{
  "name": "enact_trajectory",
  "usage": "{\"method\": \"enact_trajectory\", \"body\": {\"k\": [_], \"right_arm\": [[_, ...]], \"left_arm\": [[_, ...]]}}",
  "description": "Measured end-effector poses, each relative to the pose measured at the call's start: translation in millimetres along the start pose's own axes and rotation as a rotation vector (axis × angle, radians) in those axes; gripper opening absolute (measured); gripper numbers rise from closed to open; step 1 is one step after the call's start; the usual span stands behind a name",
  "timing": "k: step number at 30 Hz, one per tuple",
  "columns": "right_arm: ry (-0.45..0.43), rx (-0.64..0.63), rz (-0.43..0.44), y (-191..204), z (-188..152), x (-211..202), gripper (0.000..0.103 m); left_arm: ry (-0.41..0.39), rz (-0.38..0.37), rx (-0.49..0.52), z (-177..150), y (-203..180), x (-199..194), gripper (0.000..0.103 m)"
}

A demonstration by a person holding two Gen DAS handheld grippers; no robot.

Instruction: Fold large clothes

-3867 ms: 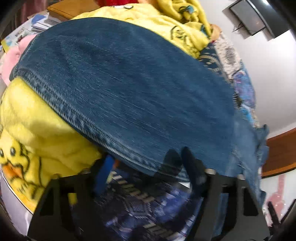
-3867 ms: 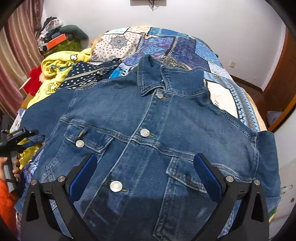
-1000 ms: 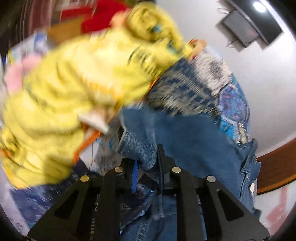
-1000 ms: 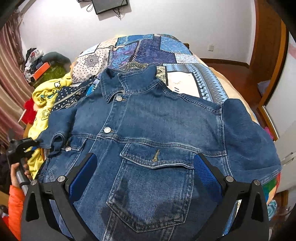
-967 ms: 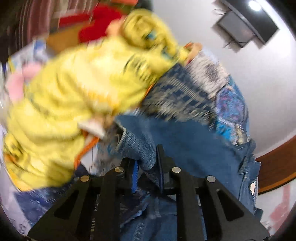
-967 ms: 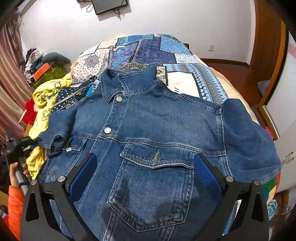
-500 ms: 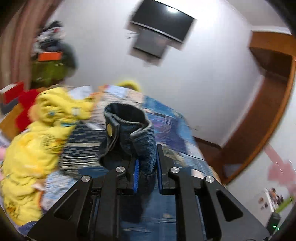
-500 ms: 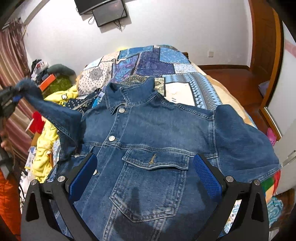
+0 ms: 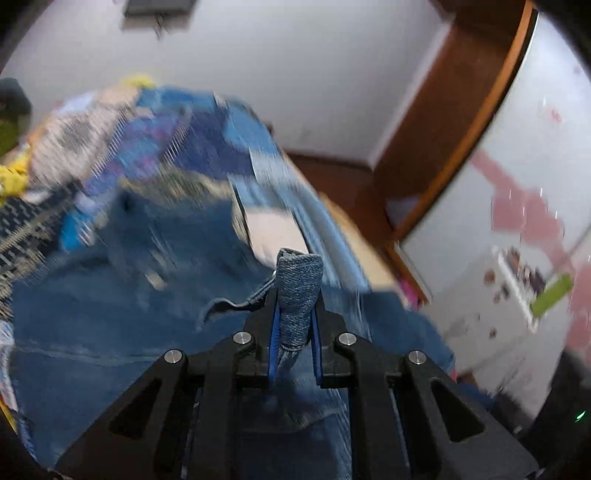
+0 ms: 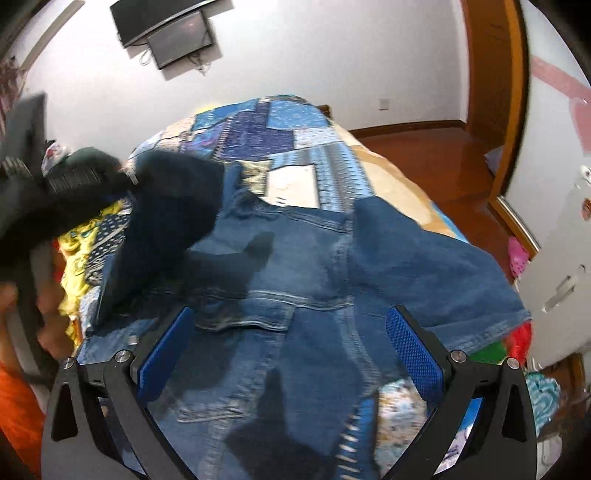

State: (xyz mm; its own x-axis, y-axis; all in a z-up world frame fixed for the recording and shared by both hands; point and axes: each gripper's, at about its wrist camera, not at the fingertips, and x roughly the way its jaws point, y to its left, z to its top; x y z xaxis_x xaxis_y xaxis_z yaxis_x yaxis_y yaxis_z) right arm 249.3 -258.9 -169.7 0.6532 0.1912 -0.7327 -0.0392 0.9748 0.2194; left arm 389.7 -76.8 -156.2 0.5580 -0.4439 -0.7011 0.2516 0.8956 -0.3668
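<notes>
A blue denim jacket (image 10: 306,266) lies front up on a bed with a patchwork bedspread (image 10: 266,133). My left gripper (image 9: 295,328) is shut on the cuff of the jacket's left sleeve (image 9: 297,291), held above the jacket body (image 9: 110,314). In the right wrist view that lifted sleeve (image 10: 166,206) hangs dark over the jacket's left half, with the left gripper (image 10: 122,177) at its end. My right gripper (image 10: 288,350) is open and empty above the jacket's lower front. The other sleeve (image 10: 424,258) lies flat at the right.
Yellow clothes (image 10: 81,236) are piled at the bed's left side. A television (image 10: 166,26) hangs on the far wall. A wooden door frame (image 10: 495,92) and white cupboard (image 10: 554,221) stand to the right. Red and green items (image 10: 517,339) lie by the bed's right edge.
My left gripper has swung the sleeve cuff up and to the right, across the jacket body. The right gripper has shifted a little right and stays open.
</notes>
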Motion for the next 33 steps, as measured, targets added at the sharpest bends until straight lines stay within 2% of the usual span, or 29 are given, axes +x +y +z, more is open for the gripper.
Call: {"method": "enact_trajectory", "body": {"k": [4, 9, 10, 13, 16, 18, 21, 25, 29, 33], "right_arm": [[0.012, 0.047, -0.03, -22.8, -3.7, 0.8, 0.103], [0.034, 0.091, -0.057, -42.4, -8.1, 4.0, 0.103], [0.036, 0.094, -0.06, -43.7, -8.5, 4.6, 0.103], [0.035, 0.098, -0.072, -47.4, -9.1, 4.8, 0.103], [0.019, 0.104, -0.074, -52.9, -7.3, 2.4, 0.103], [0.01, 0.118, -0.078, -59.6, -4.7, -0.2, 0.103], [-0.004, 0.149, -0.085, -75.1, 0.8, -5.2, 0.103], [-0.021, 0.208, -0.097, -104.3, 6.3, -12.9, 0.103], [0.009, 0.303, -0.082, -143.9, 2.0, -12.2, 0.103], [0.077, 0.408, -0.047, -180.7, -11.9, 1.8, 0.103]], "left_arm": [[0.15, -0.026, 0.001, -25.5, -6.4, 44.8, 0.013], [0.263, -0.028, 0.052, -53.5, -15.7, 61.7, 0.017], [0.285, -0.025, 0.076, -58.4, -18.8, 62.3, 0.021], [0.311, -0.018, 0.119, -68.2, -24.8, 58.2, 0.053], [0.293, 0.024, 0.177, -76.9, -26.4, 43.8, 0.058], [0.288, 0.044, 0.182, -77.8, -22.2, 35.2, 0.058], [0.243, 0.081, 0.16, -74.2, -5.9, 12.9, 0.064], [0.156, 0.183, 0.118, -66.3, 24.4, -17.1, 0.073], [0.102, 0.267, 0.09, -67.4, 50.4, -40.2, 0.086], [0.093, 0.345, 0.048, -74.2, 74.7, -50.4, 0.087]]}}
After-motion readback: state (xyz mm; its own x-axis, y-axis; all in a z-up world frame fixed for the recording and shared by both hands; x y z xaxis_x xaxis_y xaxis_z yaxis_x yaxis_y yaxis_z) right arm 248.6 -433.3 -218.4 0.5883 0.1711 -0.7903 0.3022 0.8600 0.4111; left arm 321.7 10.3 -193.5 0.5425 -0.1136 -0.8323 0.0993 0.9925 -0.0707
